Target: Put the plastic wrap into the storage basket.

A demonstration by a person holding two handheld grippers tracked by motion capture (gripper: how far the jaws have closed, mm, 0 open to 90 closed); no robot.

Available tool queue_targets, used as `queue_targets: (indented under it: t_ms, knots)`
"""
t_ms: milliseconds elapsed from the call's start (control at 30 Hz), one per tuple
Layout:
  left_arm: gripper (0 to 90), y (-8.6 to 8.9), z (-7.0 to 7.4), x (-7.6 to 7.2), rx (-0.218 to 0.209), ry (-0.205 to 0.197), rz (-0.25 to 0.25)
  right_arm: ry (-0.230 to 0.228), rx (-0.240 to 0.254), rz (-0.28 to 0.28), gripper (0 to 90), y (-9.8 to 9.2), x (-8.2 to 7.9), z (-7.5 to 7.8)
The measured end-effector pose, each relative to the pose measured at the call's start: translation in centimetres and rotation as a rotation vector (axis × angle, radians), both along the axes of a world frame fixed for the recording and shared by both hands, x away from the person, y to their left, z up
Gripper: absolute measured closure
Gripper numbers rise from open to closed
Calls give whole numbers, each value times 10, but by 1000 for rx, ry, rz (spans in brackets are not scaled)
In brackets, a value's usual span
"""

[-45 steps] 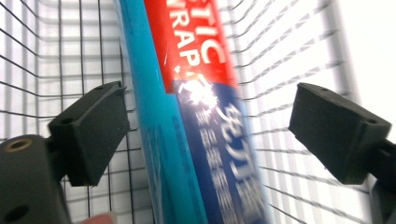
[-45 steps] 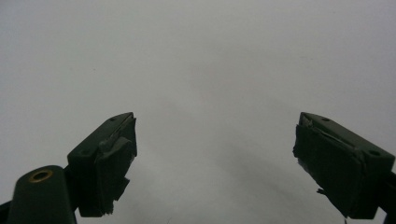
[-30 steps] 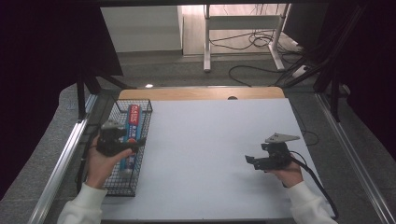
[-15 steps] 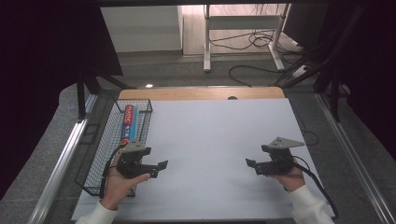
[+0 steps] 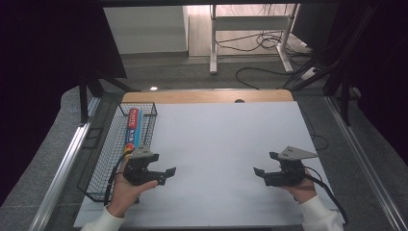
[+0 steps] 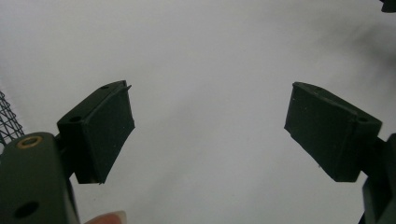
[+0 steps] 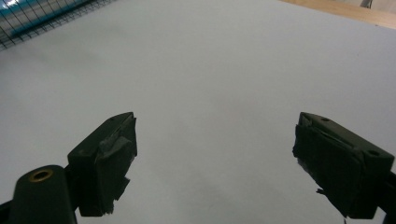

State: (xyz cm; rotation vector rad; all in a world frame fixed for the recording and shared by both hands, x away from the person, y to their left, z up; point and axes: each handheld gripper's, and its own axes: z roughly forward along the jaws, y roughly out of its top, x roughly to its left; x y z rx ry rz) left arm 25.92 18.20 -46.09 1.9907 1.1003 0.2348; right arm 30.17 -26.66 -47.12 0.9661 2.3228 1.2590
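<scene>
While both hands rest low on the white desk, the left tongs sit just beside the near right corner of the wire basket, tips pointing toward desk centre. Jaws spread, nothing btwn them; in the left gripper view the left tongs frame bare white surface, w/ a bit of basket mesh at the far left edge and a fingertip at the bottom. The left hand wraps the tongs' body from below, its cable looping back along the basket's side.

The right tongs are on the opposite side of the desk, well apart from the left, tips also aimed inward, grey three-cornered plate on top. Jaws spread wide, nothing pinched; the right gripper view has the right tongs over plain white desk, pads wrapped in dark tape, w/ basket mesh at top left.

Inside the basket, at its far end, lies a long box, red and blue w/ white print, lengthwise along the basket. Well apart from both tongs. Text too small to read.
</scene>
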Motion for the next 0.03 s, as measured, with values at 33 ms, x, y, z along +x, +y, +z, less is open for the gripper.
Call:
queue_targets:
  t_ms: [33]
  knots:
    - [154, 1, 0, 0, -8, 4, 1, -4, 16, 2, 137, 0, 2, 1]
